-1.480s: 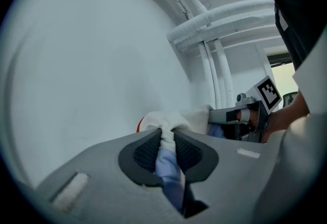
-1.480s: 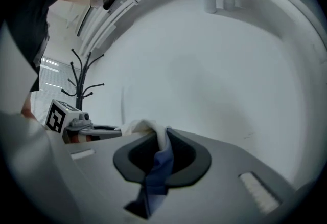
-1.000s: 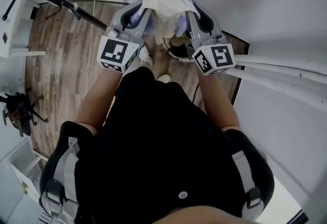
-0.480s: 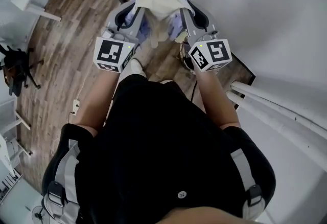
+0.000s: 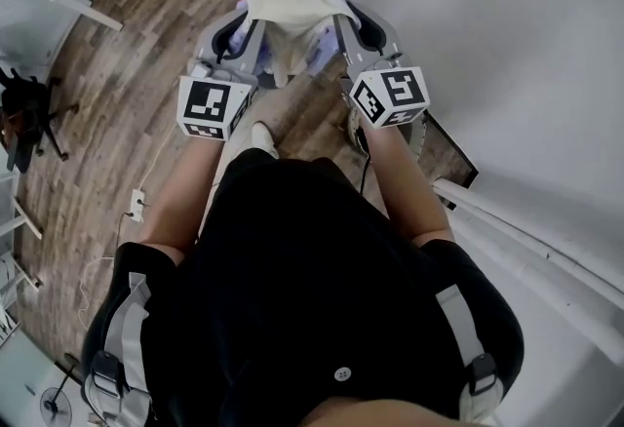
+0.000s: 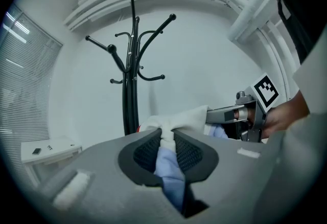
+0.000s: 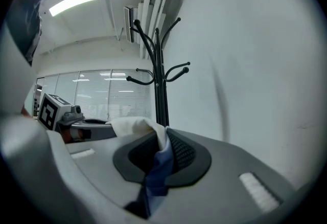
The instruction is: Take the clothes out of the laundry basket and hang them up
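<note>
Head view: my left gripper (image 5: 252, 18) and right gripper (image 5: 336, 18) carry a cream-and-pale-blue cloth garment (image 5: 281, 6) between them, above the wood-plank floor (image 5: 117, 103). Left gripper view: my jaws are clamped on a bunched fold, with a black metal coat stand (image 6: 130, 80) ahead. Right gripper view: those jaws pinch the garment's other edge.

Coat rack (image 6: 134, 64) straight ahead by wall (image 5: 507, 45); same wall close right; open wood floor (image 5: 107, 123) left.
</note>
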`<action>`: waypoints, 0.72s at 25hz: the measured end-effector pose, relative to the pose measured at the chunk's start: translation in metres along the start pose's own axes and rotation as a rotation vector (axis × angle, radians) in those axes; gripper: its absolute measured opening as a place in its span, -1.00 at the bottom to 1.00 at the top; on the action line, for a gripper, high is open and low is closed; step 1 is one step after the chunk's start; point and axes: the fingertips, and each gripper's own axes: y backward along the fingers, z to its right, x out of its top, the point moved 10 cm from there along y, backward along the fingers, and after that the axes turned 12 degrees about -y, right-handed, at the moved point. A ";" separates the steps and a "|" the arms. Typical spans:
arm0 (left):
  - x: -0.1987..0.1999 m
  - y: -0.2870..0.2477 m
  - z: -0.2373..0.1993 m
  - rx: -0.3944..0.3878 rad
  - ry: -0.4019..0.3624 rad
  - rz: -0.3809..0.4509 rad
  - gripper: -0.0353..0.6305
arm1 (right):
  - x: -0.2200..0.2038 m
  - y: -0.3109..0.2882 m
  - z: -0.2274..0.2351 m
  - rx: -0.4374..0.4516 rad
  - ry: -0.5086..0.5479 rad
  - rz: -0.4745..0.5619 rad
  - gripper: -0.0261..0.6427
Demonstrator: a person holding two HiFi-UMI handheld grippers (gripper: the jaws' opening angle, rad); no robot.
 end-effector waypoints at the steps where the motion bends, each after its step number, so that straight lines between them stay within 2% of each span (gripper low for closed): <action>1: -0.008 -0.004 -0.009 0.003 0.004 -0.010 -0.76 | -0.004 -0.012 0.002 -0.003 0.001 -0.013 -0.83; 6: -0.053 -0.025 -0.043 -0.001 0.036 -0.074 -0.76 | -0.026 -0.064 0.009 -0.024 -0.003 -0.072 -0.83; 9: -0.078 -0.040 -0.055 0.012 0.042 -0.085 -0.76 | -0.040 -0.089 0.019 -0.035 -0.015 -0.099 -0.83; 14: -0.111 -0.058 -0.056 0.054 0.109 -0.102 -0.76 | -0.070 -0.120 0.036 -0.018 -0.030 -0.182 -0.83; 18: -0.120 -0.073 -0.044 0.083 0.157 -0.084 -0.76 | -0.088 -0.126 0.045 0.010 -0.062 -0.210 -0.83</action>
